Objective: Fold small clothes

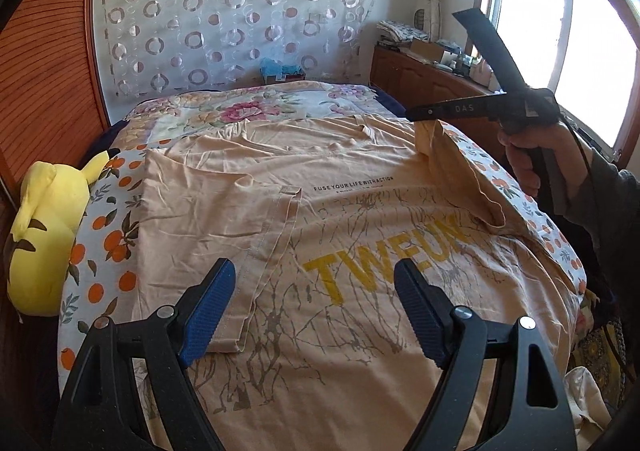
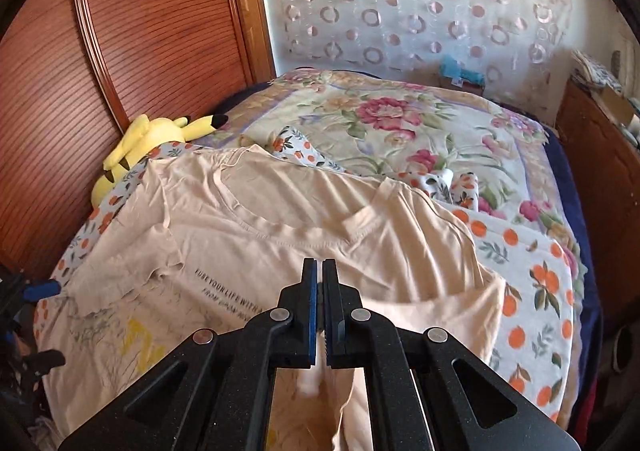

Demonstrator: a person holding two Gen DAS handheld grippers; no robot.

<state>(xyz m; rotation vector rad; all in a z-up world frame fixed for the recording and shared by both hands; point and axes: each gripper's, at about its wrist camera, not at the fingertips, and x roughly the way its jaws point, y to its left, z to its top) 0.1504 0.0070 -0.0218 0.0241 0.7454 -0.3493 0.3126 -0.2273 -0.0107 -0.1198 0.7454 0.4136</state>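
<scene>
A peach T-shirt (image 1: 320, 219) with yellow letters lies spread on the bed, its left sleeve side folded in over the body. My left gripper (image 1: 316, 291) is open and empty just above the shirt's lower half. My right gripper (image 2: 320, 275) is shut on the shirt's right sleeve (image 2: 432, 311) and holds it lifted off the bed. In the left wrist view the right gripper (image 1: 420, 116) shows at the right edge of the bed, with the sleeve (image 1: 452, 167) hanging from it.
An orange-print sheet (image 2: 532, 279) lies under the shirt, over a floral bedspread (image 2: 400, 119). A yellow plush toy (image 1: 48, 227) sits at the bed's left edge by the wooden headboard (image 2: 140, 31). A wooden cabinet (image 1: 424, 79) stands beyond the bed under the window.
</scene>
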